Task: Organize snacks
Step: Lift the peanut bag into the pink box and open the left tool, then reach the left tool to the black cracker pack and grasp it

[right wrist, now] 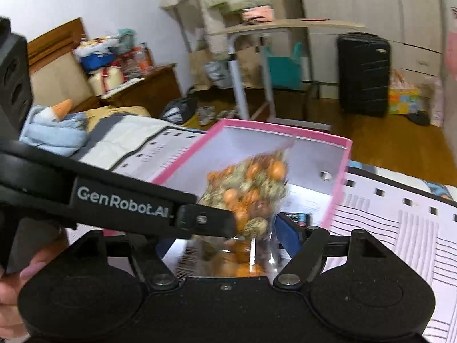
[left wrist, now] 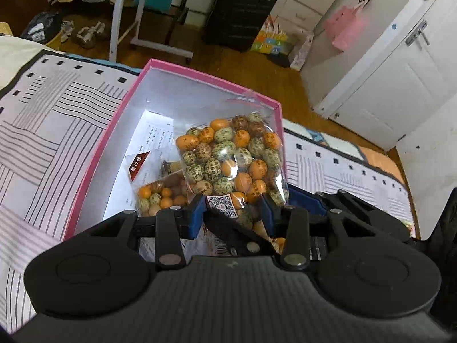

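two clear bags of orange and speckled green snacks show in our left wrist view. we hold the upper bag [left wrist: 234, 157] in the left gripper [left wrist: 232, 214], whose blue pads [left wrist: 197, 214] are pinching the bag's lower end just beside its qr label, so the bag stands up over the pink box [left wrist: 114, 131]. the second bag [left wrist: 162, 193] lies on the white floor of that box, at its near end, just left of the held one, with a sheet of printed paper [left wrist: 154, 143] under and beyond it. the box sits open on the striped bedspread [left wrist: 42, 131], its far rim towards the wooden floor and a black suitcase [left wrist: 241, 11].

from our right wrist view the same held bag [right wrist: 251, 191] hangs blurred over the near part of the box [right wrist: 340, 183]. the right gripper [right wrist: 225, 234] is spread wide, its jaws either side of the bag's lower part; whether its blue pad [right wrist: 287, 231] touches the plastic we cannot tell. the left gripper's arm [right wrist: 122, 200] crosses in from the left.
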